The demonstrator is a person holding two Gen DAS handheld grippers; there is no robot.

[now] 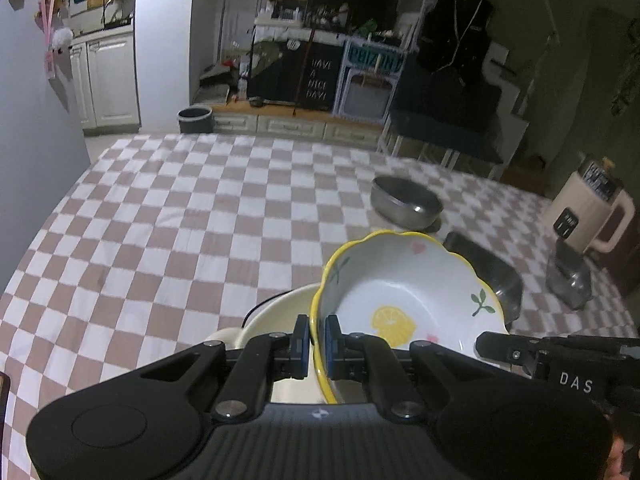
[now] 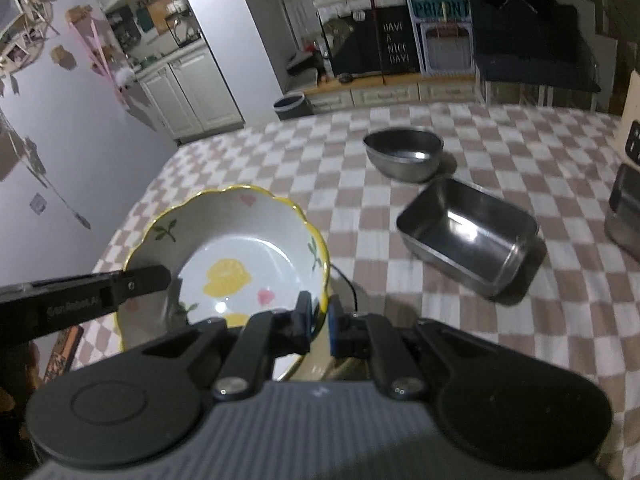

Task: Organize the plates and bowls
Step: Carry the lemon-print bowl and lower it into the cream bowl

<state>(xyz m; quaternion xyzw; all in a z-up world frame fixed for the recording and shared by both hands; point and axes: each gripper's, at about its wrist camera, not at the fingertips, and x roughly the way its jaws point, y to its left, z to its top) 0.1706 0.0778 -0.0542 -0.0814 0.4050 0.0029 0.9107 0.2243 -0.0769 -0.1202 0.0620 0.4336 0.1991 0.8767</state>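
A white bowl with a yellow scalloped rim and lemon print (image 1: 400, 292) is held tilted above a cream bowl (image 1: 280, 312). My left gripper (image 1: 317, 344) is shut on its left rim. My right gripper (image 2: 320, 320) is shut on its right rim; the bowl (image 2: 236, 256) fills the left of the right wrist view. The right gripper's fingers (image 1: 516, 350) show at the bowl's right side in the left wrist view. The left gripper's fingers (image 2: 132, 284) reach over the rim in the right wrist view.
A round steel bowl (image 2: 404, 152) and a rectangular steel tray (image 2: 468, 236) sit on the checkered tablecloth (image 1: 180, 220) to the right. A cream kettle (image 1: 592, 216) and a steel container (image 1: 568, 280) stand at the far right. A wall runs along the left.
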